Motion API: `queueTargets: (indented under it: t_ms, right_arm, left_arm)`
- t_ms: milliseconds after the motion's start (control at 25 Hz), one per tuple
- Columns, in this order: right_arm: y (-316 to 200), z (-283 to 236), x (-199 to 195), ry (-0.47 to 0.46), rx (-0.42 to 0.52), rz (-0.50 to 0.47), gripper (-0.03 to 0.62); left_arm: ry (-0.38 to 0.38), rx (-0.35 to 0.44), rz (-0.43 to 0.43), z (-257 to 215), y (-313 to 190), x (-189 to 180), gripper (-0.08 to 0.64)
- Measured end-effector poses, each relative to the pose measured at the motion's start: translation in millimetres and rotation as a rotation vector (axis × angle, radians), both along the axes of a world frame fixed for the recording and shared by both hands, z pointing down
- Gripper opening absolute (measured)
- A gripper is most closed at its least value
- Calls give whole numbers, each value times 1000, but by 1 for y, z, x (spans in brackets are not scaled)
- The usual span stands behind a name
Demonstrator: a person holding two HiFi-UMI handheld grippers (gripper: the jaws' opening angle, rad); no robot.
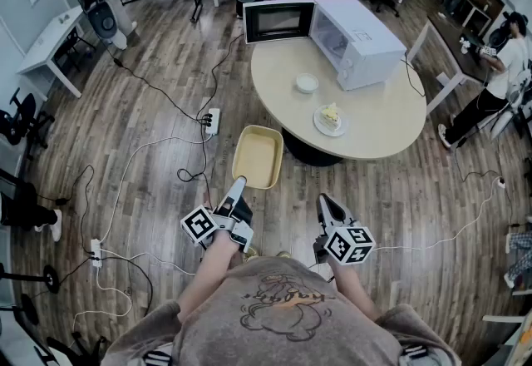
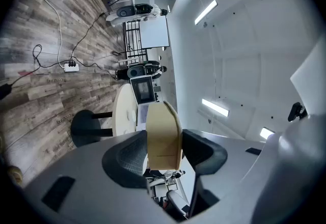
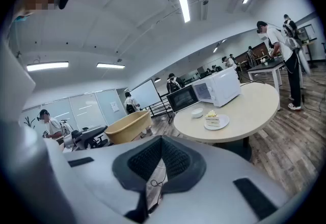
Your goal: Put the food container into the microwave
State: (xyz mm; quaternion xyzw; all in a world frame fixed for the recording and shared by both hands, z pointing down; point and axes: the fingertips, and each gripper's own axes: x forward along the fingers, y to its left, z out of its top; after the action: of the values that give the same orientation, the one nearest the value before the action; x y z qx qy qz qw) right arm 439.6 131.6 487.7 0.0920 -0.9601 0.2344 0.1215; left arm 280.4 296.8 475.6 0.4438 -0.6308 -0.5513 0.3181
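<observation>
A beige rectangular food container hangs in the air just off the near edge of the round table. My left gripper is shut on its near rim; in the left gripper view the container's wall stands pinched between the two pads. The white microwave sits at the table's far side with its door swung open to the left. My right gripper is held low beside the left one, shut, with nothing in it. The right gripper view shows the container to its left and the microwave beyond.
On the table are a small white bowl and a plate with a slice of cake. Cables and a power strip lie on the wood floor at left. Desks, chairs and several people stand around the room's edges.
</observation>
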Motion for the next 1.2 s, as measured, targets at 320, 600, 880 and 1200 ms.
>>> queueTargets:
  t_ms: [320, 600, 880, 1200]
  right_arm:
    - [10, -1, -6, -32, 3, -39, -6]
    - [32, -7, -45, -34, 33, -151, -14]
    - [72, -5, -86, -11, 56, -213, -11]
    - [82, 4, -115, 20, 68, -203, -9]
  left_arm:
    - [14, 6, -45, 4, 15, -3, 230]
    - [31, 20, -131, 5, 46, -19, 230]
    - [39, 44, -176, 5, 88, -47, 230]
    - [69, 69, -192, 13, 105, -79, 230]
